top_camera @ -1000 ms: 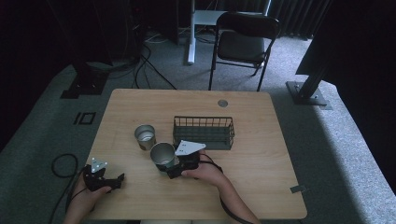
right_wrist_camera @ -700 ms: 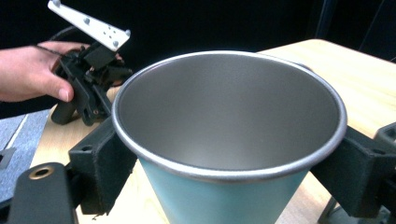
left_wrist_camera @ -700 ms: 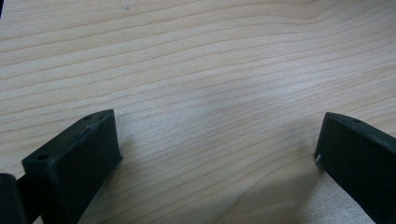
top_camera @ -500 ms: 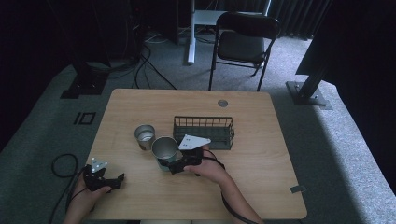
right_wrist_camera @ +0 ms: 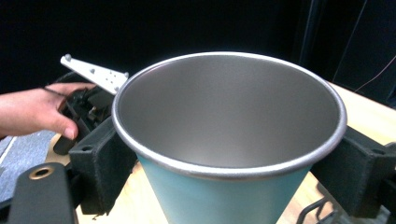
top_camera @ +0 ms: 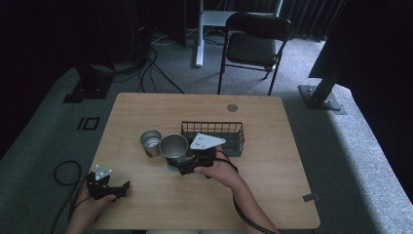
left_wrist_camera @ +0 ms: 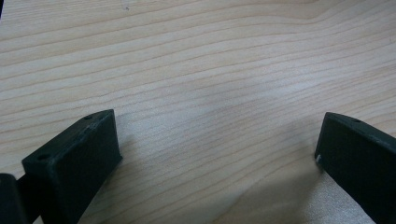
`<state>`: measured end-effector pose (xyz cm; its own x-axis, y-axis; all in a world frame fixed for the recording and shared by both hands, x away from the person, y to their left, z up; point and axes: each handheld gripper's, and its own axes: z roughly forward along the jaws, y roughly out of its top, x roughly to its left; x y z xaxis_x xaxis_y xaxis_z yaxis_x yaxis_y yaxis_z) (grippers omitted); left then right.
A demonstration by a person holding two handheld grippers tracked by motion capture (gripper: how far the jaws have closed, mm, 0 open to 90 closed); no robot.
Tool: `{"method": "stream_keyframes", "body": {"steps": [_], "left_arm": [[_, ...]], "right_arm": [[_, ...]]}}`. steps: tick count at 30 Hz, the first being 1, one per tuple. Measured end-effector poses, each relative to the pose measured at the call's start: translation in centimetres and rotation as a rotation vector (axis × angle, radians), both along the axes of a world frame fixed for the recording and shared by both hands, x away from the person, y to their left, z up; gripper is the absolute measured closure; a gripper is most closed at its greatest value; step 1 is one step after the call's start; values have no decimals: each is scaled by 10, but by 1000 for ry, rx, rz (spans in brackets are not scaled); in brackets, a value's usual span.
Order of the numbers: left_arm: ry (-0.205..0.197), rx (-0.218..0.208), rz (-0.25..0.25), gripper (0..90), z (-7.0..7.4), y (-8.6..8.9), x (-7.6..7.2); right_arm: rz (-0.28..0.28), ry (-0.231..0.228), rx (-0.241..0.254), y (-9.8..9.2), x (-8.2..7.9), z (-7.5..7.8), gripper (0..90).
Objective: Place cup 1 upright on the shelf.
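A teal cup [right_wrist_camera: 229,154] with a steel rim stands upright, mouth up, clamped between the jaws of the right gripper [top_camera: 181,167] near the middle of the wooden surface [top_camera: 272,161], just beside a smaller steel cup [top_camera: 150,143] and a wire basket [top_camera: 213,137]. The left gripper [top_camera: 118,189] rests spread open near the front left edge.

Wood table [top_camera: 272,185] w/ steel cup [top_camera: 150,143], wire basket [top_camera: 229,130]; basket prob. empty.

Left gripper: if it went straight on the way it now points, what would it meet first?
Probably bare table: the left gripper has open jaws angled down at wood grain, nothing lying between. In the high view it rests near the table's front-left edge, aimed right.
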<state>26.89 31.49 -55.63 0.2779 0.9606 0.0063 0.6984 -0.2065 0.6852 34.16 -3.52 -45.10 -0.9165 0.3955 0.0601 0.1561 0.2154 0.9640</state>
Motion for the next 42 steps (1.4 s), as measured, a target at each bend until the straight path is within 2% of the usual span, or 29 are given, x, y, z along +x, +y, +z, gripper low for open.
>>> {"method": "stream_keyframes", "body": {"steps": [3, 8, 9, 13, 25, 30, 36, 38, 42], "left_arm": [[-1, -2, 2, 4, 0, 0, 0], [-1, -2, 1, 4, 0, 0, 0], [-1, -2, 1, 4, 0, 0, 0], [1, 0, 0, 4, 0, 0, 0], [-1, -2, 1, 4, 0, 0, 0], [-1, -2, 2, 4, 0, 0, 0], [-2, -2, 2, 4, 0, 0, 0], [-1, -2, 2, 4, 0, 0, 0], [-1, -2, 2, 4, 0, 0, 0]], "right_arm": [[-15, -15, 5, -3, 1, 7, 130], [-40, -11, 14, -6, 4, 13, 130], [-62, -13, 20, -8, 6, 18, 130], [-93, -19, 26, -13, 8, 23, 130], [-204, -25, 38, -28, 17, 34, 130], [-293, -33, 34, -38, 23, 37, 130], [-353, -36, 19, -47, 29, 38, 130], [-369, -26, 29, -51, 32, 38, 130], [-419, -39, 17, -58, 37, 39, 130]]}}
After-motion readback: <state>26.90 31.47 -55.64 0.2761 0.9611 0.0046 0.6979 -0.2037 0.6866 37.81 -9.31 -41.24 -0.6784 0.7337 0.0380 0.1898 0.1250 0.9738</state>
